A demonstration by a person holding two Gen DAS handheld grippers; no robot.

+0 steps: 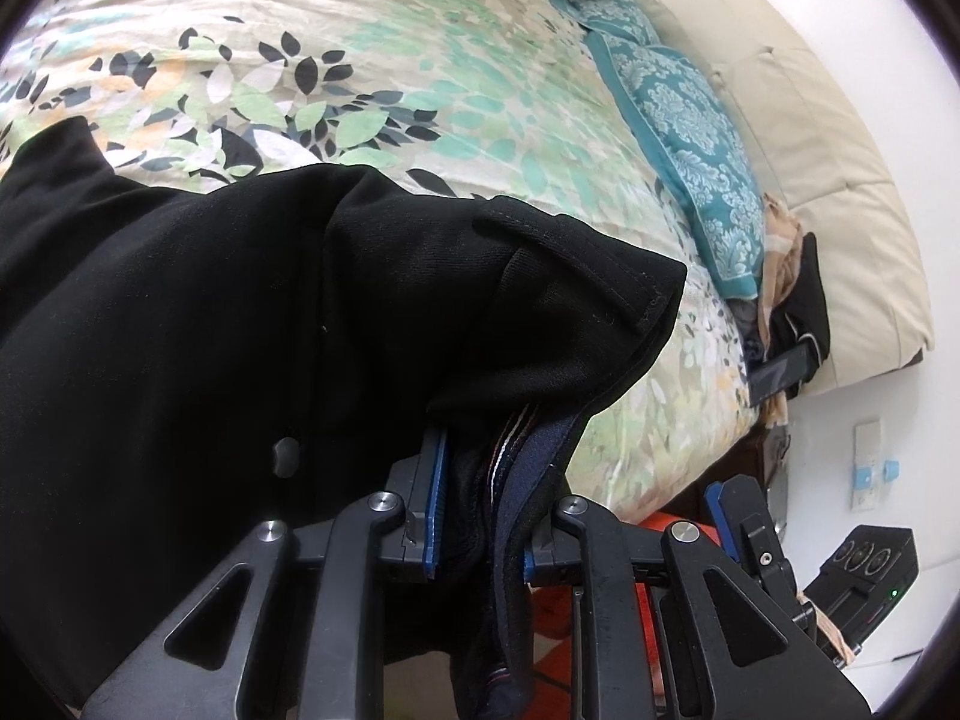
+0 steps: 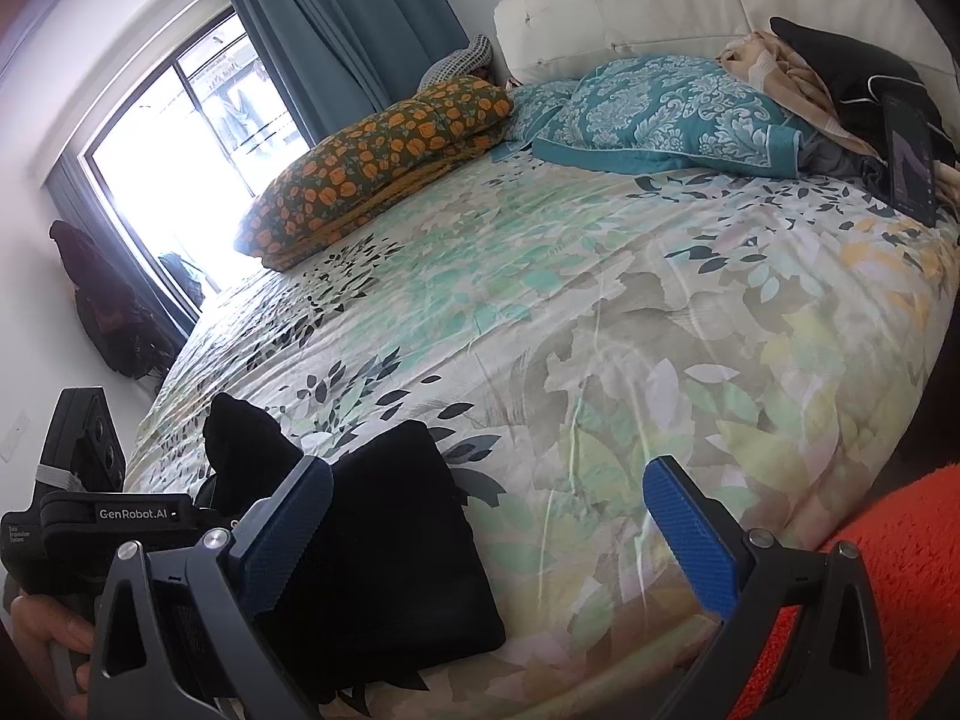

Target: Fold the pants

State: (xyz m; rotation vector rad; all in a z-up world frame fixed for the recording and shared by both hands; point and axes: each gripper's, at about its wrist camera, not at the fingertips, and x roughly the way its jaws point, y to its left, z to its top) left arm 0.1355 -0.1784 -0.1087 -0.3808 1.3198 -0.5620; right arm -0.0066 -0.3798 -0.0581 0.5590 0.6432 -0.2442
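The black pants point(image 1: 198, 324) lie on the bed's leaf-print cover point(image 1: 420, 90) and fill the left of the left wrist view. My left gripper point(image 1: 480, 516) is shut on the waistband end, with dark blue lining showing between the blue pads point(image 1: 435, 498). That end is raised off the cover and its hem folds over above the fingers. In the right wrist view the pants point(image 2: 390, 546) sit bunched at the near left edge of the bed. My right gripper point(image 2: 486, 516) is open and empty, its left pad point(image 2: 282, 534) beside the cloth.
Teal patterned pillows point(image 2: 660, 108) and an orange floral pillow point(image 2: 384, 162) lie at the head of the bed by the cream headboard point(image 2: 630, 0). A phone point(image 2: 909, 162) leans on clothes at the far right. An orange rug point(image 2: 900, 570) lies beside the bed. A window point(image 2: 180, 168) is at left.
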